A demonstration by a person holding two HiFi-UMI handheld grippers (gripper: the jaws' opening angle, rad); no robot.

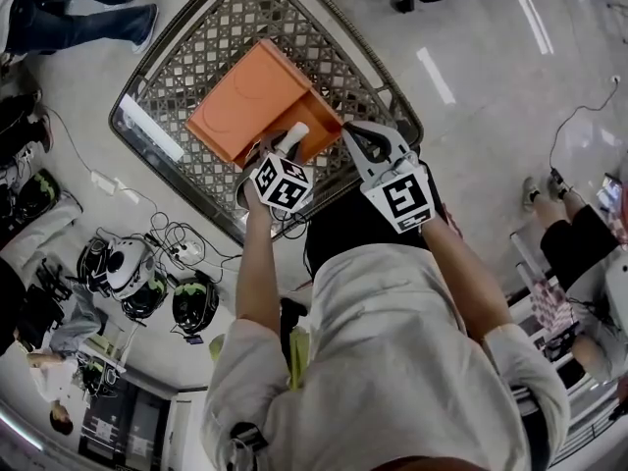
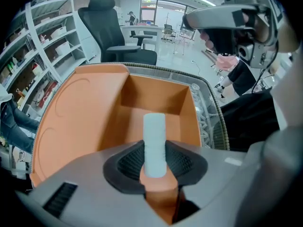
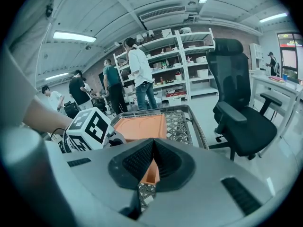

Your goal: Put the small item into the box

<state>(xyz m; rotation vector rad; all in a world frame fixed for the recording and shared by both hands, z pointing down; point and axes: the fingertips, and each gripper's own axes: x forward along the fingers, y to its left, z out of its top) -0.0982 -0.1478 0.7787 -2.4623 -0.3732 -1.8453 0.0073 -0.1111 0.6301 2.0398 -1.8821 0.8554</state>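
An orange box (image 1: 257,101) lies open in a wire mesh cart basket (image 1: 196,42), its lid (image 2: 80,112) folded back to the left. My left gripper (image 1: 291,145) is shut on a small white cylinder (image 2: 154,143), which sticks out past the pads over the box's open compartment (image 2: 156,98). In the head view the cylinder (image 1: 294,137) hangs at the box's near edge. My right gripper (image 1: 363,145) is close by on the right, over the basket's near rim, its jaws shut with nothing between them. From the right gripper (image 3: 154,162), the box (image 3: 139,126) is ahead.
A black office chair (image 3: 236,112) stands right of the cart. Several people (image 3: 139,74) stand by shelves (image 3: 182,65) behind it. Helmets (image 1: 128,268) and cables (image 1: 177,238) lie on the floor to the left. Another seated person's legs (image 1: 579,234) are at the right.
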